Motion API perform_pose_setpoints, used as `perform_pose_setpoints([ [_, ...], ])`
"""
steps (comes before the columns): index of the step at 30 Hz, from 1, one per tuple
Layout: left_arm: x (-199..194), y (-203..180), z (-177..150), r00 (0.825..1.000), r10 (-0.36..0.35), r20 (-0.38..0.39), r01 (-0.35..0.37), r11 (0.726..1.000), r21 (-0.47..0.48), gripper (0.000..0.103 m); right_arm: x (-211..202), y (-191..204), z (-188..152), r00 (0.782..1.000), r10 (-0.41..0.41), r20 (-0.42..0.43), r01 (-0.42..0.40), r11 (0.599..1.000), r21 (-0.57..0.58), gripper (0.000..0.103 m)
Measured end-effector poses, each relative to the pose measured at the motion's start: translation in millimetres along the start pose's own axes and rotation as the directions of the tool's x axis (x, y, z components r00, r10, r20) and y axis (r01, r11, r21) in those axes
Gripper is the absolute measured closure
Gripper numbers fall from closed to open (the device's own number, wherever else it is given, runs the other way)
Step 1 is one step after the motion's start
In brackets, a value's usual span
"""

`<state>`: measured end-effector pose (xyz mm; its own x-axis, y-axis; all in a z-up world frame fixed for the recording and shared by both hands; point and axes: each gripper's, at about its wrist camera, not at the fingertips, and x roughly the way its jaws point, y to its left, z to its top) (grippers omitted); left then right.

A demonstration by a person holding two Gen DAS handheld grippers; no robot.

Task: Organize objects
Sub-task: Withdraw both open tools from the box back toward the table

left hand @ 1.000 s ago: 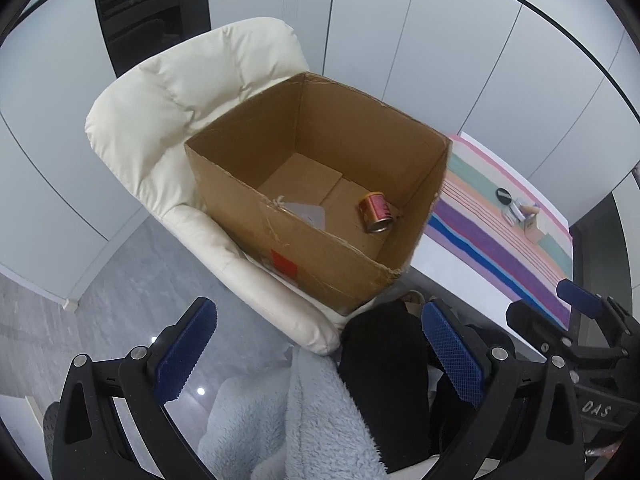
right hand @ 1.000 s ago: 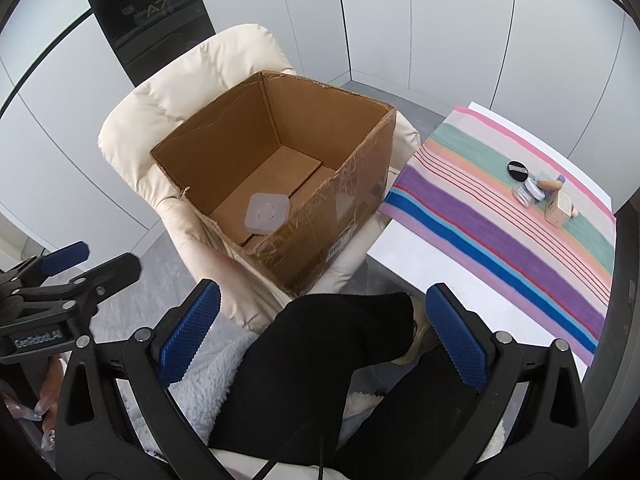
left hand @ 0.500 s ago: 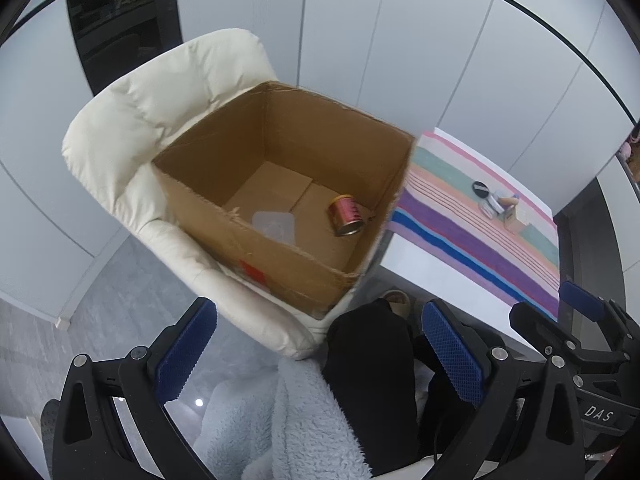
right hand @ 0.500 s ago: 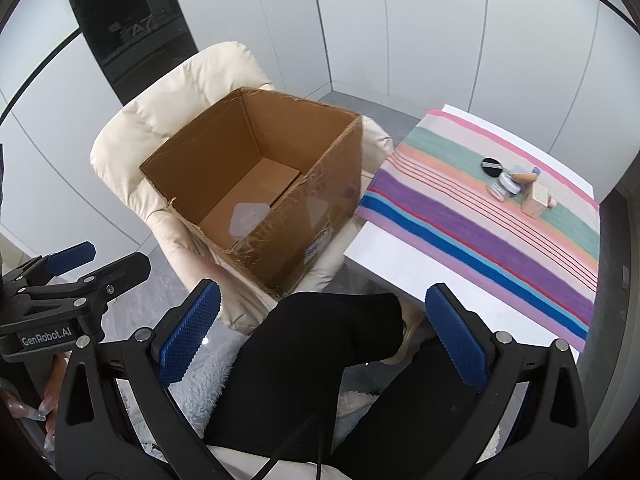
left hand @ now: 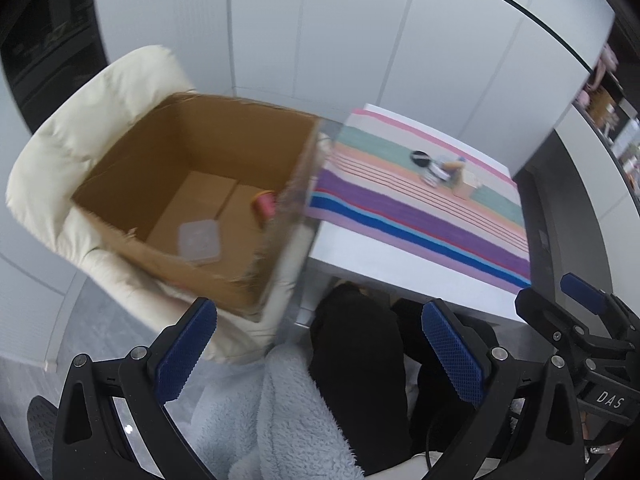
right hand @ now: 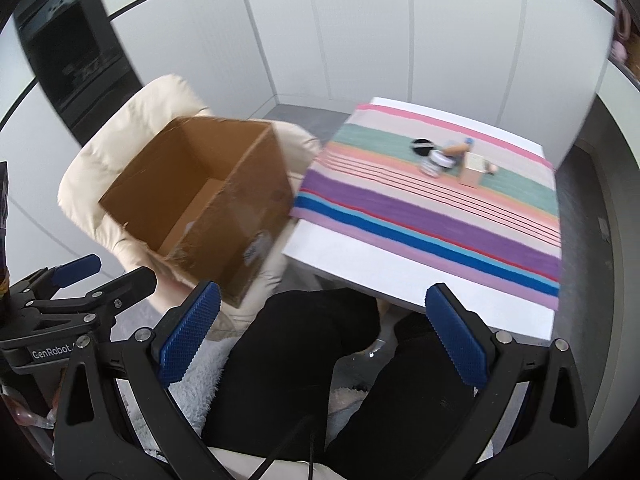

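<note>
Right wrist view: both grippers (right hand: 320, 340) are being held wide and empty — the small cosmetics cluster (right hand: 448, 160) near the striped cloth's (right hand: 440, 224) far edge risks being scattered.

Box: open brown cardboard box (left hand: 192, 168), upright on a cream chair.
Can: small red can (left hand: 265, 205) on its side, on the box floor by the right wall.
Lid: pale translucent lid (left hand: 199, 239), flat on the box floor, nearer the front wall.
Small items: black disc (right hand: 421, 147), jar (right hand: 435, 162) and beige carton (right hand: 472, 170), clustered right of the box on the striped surface.
</note>
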<state>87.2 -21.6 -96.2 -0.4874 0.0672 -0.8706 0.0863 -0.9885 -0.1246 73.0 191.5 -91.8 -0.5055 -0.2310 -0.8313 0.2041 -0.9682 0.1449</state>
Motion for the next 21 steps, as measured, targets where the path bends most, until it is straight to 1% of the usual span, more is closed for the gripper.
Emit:
perform_pose_setpoints([
  [4, 6, -31, 1, 0.999, -0.037, -0.011, 0.038, 0.998, 0.057, 0.0, -12, -32, -7, 0.999, -0.049, 0.012, 0.048, 0.997, 0.068, 0.0],
  [8, 13, -64, 1, 0.997, -0.073, -0.027, 0.075, 0.989, 0.124, 0.0, -22, -63, -15, 0.996, -0.089, 0.015, 0.086, 0.987, 0.136, 0.0],
  [13, 18, -100, 0, 0.993, -0.111, -0.048, 0.118, 0.975, 0.186, 0.0, -32, -103, -28, 0.987, -0.162, 0.007, 0.157, 0.962, 0.224, 0.0],
  [16, 20, -117, -1, 0.99, -0.128, -0.057, 0.137, 0.967, 0.214, 0.0, -39, -123, -36, 0.98, -0.199, 0.002, 0.191, 0.944, 0.267, 0.0],
  [21, 24, -134, -2, 0.988, -0.14, -0.068, 0.152, 0.959, 0.238, 0.0, -45, -145, -46, 0.973, -0.229, -0.01, 0.221, 0.925, 0.31, 0.0],
])
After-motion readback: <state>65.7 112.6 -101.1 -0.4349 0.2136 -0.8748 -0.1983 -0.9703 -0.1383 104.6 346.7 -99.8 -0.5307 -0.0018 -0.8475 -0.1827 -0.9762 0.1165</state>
